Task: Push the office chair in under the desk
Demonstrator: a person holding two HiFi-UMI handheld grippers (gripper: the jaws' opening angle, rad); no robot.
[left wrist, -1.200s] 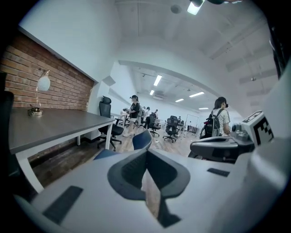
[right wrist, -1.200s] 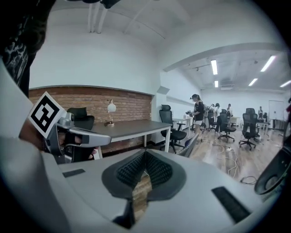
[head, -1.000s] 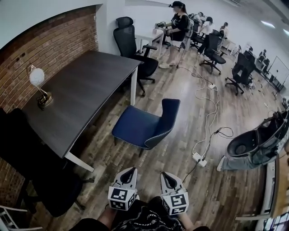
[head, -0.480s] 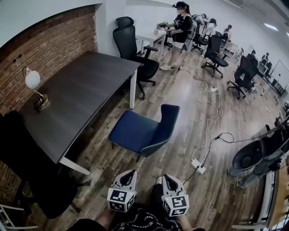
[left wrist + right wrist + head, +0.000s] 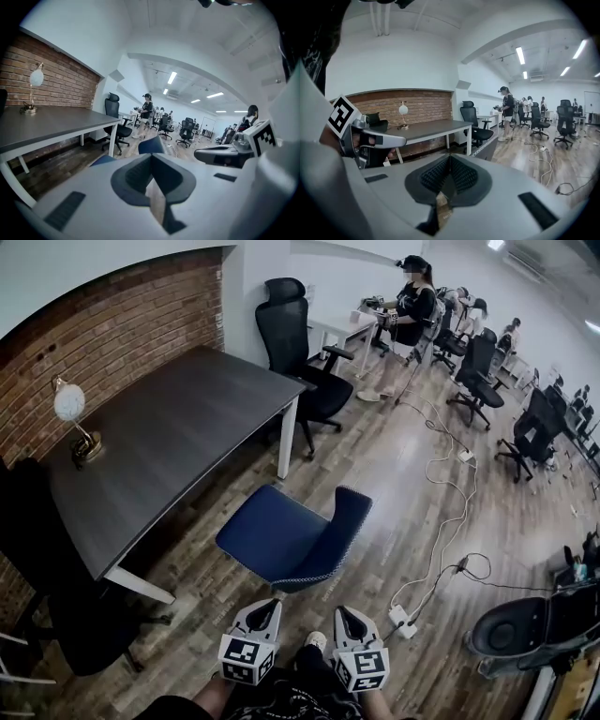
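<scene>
The blue office chair (image 5: 281, 538) stands out on the wooden floor, its seat toward the dark desk (image 5: 169, 432) and its backrest (image 5: 345, 526) toward me. It stands beside the desk's near corner, not under the top. Both grippers hang low in front of me, short of the backrest and touching nothing. My left gripper (image 5: 266, 608) is shut and empty; my right gripper (image 5: 349, 615) is shut and empty too. In the left gripper view the closed left gripper (image 5: 151, 158) points at the chair (image 5: 151, 146). In the right gripper view the closed right gripper (image 5: 450, 162) faces the backrest (image 5: 486, 148) and desk (image 5: 433, 126).
A black office chair (image 5: 305, 357) stands at the desk's far end, another black chair (image 5: 56, 601) at the near left. A globe lamp (image 5: 71, 409) sits on the desk. Cables and a power strip (image 5: 398, 620) lie on the floor right of the blue chair. A person (image 5: 405, 310) stands far back.
The view has moved forward and the blue chair now lies closer in front of the grippers. Both grippers stay shut, side by side.
</scene>
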